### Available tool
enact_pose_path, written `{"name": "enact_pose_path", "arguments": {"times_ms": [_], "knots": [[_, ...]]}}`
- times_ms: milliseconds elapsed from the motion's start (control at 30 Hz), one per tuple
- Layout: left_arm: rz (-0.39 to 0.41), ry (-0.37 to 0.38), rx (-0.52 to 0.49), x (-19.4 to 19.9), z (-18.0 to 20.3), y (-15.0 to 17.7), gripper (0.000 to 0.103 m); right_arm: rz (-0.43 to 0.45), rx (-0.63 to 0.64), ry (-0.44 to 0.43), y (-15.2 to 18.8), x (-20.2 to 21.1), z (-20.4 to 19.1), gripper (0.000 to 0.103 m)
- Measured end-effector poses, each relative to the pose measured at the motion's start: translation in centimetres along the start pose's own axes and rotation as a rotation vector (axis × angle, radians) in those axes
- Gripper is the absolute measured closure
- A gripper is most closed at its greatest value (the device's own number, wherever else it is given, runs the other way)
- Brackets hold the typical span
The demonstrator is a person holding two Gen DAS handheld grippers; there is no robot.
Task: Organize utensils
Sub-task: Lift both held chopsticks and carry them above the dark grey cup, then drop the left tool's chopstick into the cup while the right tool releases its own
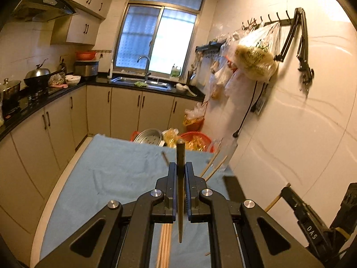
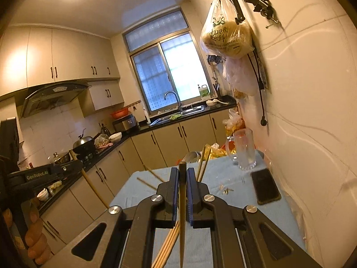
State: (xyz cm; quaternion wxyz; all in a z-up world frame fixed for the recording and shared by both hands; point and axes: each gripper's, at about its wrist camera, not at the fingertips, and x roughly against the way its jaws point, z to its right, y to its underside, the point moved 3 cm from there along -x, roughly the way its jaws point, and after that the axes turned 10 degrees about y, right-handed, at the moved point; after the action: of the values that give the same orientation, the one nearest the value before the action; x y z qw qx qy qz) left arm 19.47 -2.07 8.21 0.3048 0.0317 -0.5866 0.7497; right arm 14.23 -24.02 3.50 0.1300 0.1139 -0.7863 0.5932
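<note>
The left claw (image 1: 180, 167) is clamped on a single dark chopstick (image 1: 180, 192) that runs up the middle of its frame between the pads, and the right claw (image 2: 183, 173) likewise grips one chopstick (image 2: 182, 212) held centrally in its own view. Both hang above the desk (image 1: 116, 178), which is draped in a blue cloth, and a bundle of pale loose chopsticks (image 2: 168, 248) lies on it just under the claws at the bottom centre, with a few more scattered chopsticks (image 2: 146, 183) lying at the middle of the frame. Each stick is pinched on a narrow span only, so it could swivel or slide out of the pads if the hand tilts or swings fast (smooth tapered sticks likely give little purchase). A glass mug (image 2: 243, 150) stands right of centre near the far desk edge, with two chopsticks seemingly leaning left of it, and a phone (image 2: 265, 186) lies flat just nearer; a long stick sweeping that way could tip the mug or knock the phone. The two claws are close together, the left one showing at the left edge of the right view, so their sticks could cross. Open room lies on the left half of the cloth; the right side is hemmed by the tiled wall (image 1: 301, 122), and the far edge drops towards baskets on the floor.
</note>
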Motion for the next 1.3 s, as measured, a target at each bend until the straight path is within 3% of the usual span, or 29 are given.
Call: {"name": "enact_pose_path", "arguments": {"times_ms": [167,433,800,1033,1300], "knots": [[0.07,-0.021,-0.015,-2.1,0.9,-1.8,0.096,0.038,-0.004,0.006,-2.4,-2.4,-0.1,0.095],[0.076,0.016,0.007,-6.2,0.5,-3.6,0.096,0.059,-0.054,0.007,-5.3,-6.7,0.4,0.095],[0.097,-0.036,-0.027,-11.2,-1.0,-4.5,0.096,0.123,-0.061,0.025,-8.2,-10.8,-0.4,0.095],[0.06,-0.065,-0.014,-14.0,-2.8,-3.4,0.096,0.11,-0.06,0.053,-6.6,-13.5,-0.5,0.095],[-0.003,-0.071,0.018,-16.2,-4.3,-1.9,0.095,-0.007,-0.116,0.065,-2.3,-17.6,0.9,0.095]]}}
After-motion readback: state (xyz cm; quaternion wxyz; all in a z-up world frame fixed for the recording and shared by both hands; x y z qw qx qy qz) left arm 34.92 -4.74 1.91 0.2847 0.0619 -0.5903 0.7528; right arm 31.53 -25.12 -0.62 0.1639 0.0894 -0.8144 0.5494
